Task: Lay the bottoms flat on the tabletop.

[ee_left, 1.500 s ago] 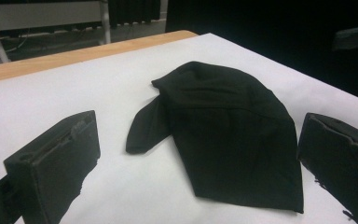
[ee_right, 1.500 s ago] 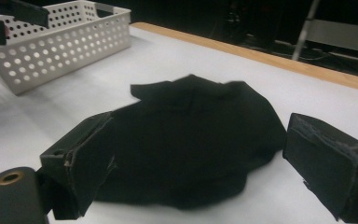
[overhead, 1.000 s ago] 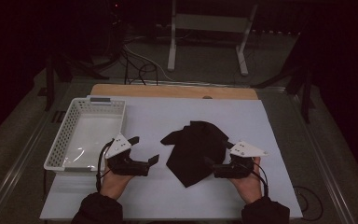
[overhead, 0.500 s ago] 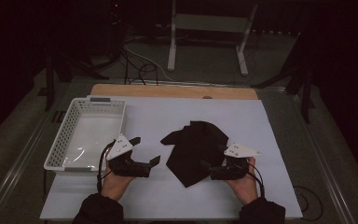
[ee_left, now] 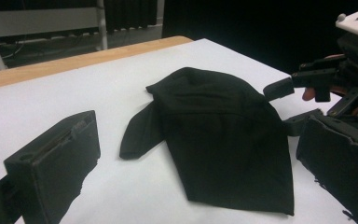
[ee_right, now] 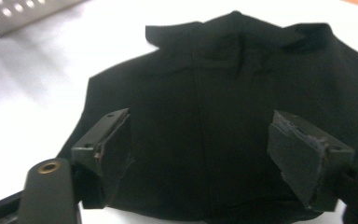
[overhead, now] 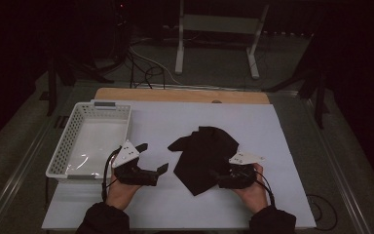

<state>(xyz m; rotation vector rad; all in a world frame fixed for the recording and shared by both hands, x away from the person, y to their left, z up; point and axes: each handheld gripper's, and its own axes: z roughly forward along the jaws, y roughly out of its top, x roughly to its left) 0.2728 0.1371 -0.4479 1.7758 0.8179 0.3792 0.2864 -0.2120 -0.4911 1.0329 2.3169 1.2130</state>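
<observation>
Your black cloth [overhead: 206, 156] lies crumpled on the white table cover [overhead: 282, 141], right of centre, well apart from the basket [overhead: 63, 151]. It is matte, folded over itself, with a rumpled bunch at its far end. One flap sticks out to its left, and its near end tapers to a corner.

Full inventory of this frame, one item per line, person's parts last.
black cloth: 1, black, crumpled at mid-table, nearer the front edge
basket: 1, white, perforated walls, left side of table
table cover: 1, white, spread over the tabletop
wooden tabletop: 1, tan, strip showing at the far edge
frame stand: 1, white, on the floor behind the table
cables: several, dark, floor behind the table
left tool: 1, black, open, left of the cloth
right tool: 1, black, jaws just been closing, still apart over the cloth's near edge
</observation>
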